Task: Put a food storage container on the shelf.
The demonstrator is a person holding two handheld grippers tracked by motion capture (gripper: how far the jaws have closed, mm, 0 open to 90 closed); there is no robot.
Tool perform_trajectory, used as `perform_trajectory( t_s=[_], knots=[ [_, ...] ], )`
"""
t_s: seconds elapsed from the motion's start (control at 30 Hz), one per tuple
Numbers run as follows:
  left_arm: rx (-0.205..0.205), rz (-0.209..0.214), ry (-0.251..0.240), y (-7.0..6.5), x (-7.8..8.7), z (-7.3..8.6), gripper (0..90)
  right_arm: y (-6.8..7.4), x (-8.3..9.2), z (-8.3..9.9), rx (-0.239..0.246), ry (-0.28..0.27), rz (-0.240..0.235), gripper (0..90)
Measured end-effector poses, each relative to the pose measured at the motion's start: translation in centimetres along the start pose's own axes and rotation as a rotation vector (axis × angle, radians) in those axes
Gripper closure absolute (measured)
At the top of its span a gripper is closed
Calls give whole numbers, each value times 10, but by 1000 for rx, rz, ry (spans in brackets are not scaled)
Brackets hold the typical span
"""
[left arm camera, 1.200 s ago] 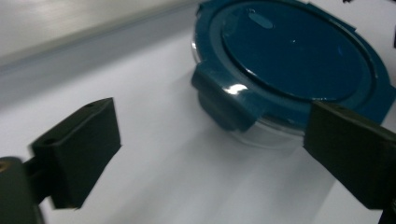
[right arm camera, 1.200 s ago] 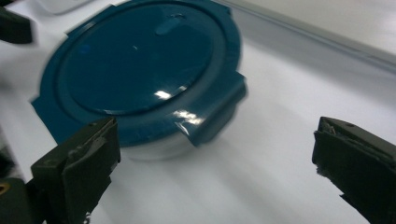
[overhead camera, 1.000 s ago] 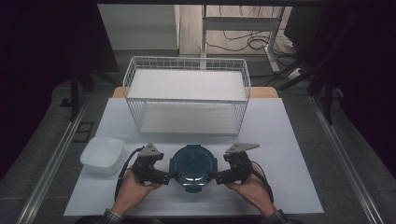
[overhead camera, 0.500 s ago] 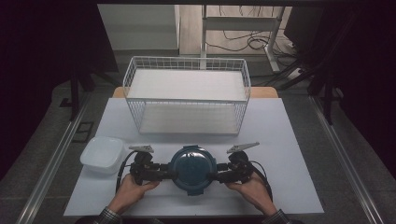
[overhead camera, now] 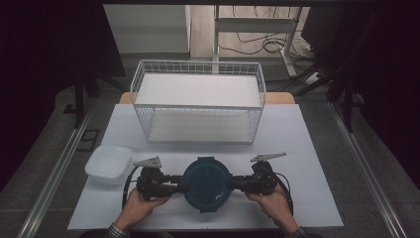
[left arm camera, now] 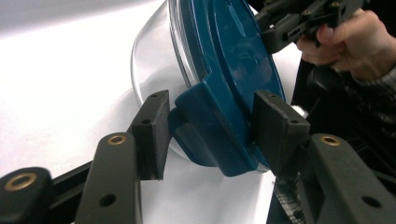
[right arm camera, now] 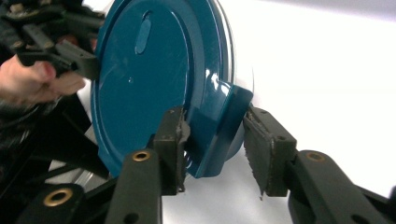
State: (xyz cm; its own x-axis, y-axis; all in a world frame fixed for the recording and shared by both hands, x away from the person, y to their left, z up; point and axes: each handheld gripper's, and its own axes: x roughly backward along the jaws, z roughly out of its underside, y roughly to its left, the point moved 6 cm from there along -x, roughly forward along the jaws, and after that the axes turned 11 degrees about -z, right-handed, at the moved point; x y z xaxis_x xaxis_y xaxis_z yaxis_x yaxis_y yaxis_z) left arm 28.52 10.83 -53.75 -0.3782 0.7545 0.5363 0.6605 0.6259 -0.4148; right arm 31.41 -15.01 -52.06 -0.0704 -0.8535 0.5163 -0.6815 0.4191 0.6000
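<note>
blue lid (overhead camera: 207,183), bowl beneath barely visible

container body (left arm camera: 154,70) mostly hidden beneath blue lid (overhead camera: 207,183), contents unreadable, forearms cut off

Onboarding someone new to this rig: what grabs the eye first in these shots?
The round blue-lidded container at the table's near edge, with the left gripper and right gripper on its opposite side tabs. Behind it stands a white wire basket; a white square tub sits at the left.
</note>
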Motion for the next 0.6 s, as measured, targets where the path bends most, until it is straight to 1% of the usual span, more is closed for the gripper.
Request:
perform_trajectory(
  t_s=[0.07, 0.1, 0.13, 0.17, 0.23, 0.27, 0.3, 0.33, 0.37, 0.43, 0.47, 0.5, 0.53, 0.57, 0.6],
  knots=[
    [21, -3, -3, 0, 1, 2, 489, 1, 0, 0, -17, -12, 9, 604],
    [51, -2, -6, 0, 2, 3, 497, 2, 0, 1, -27, -18, 10, 611],
    [91, 3, -12, 0, 4, 5, 510, 3, 0, 1, -32, -26, 9, 618],
    [118, 2, -19, 0, 5, 7, 522, 5, -1, 2, -36, -34, 11, 625],
    [144, -7, -20, -1, 6, 10, 528, 9, -1, 3, -31, -41, 18, 631],
    [174, -27, -12, -2, 8, 13, 529, 10, -1, 3, -27, -42, 20, 634],
    [196, -44, -12, -3, 9, 14, 529, 13, 0, 3, -24, -47, 19, 637],
    [212, -56, -10, -4, 10, 17, 527, 15, 0, 3, -25, -50, 18, 637],
    [226, -61, -8, -5, 11, 19, 527, 18, 0, 4, -16, -53, 31, 637],
    [247, -68, -14, -7, 12, 21, 533, 22, 0, 5, 2, -49, 55, 638],
    [248, -68, -19, -7, 12, 22, 537, 24, -1, 5, 7, -50, 63, 639],
    [245, -65, -24, -8, 12, 22, 542, 26, 0, 6, 12, -49, 72, 639],
    [241, -47, -25, -8, 13, 22, 546, 26, 0, 7, 19, -47, 78, 638],
    [230, -39, -20, -8, 13, 21, 559, 27, 1, 8, 24, -41, 84, 637],
    [216, -34, -18, -7, 13, 21, 560, 26, 1, 9, 19, -37, 72, 633]
  ],
)
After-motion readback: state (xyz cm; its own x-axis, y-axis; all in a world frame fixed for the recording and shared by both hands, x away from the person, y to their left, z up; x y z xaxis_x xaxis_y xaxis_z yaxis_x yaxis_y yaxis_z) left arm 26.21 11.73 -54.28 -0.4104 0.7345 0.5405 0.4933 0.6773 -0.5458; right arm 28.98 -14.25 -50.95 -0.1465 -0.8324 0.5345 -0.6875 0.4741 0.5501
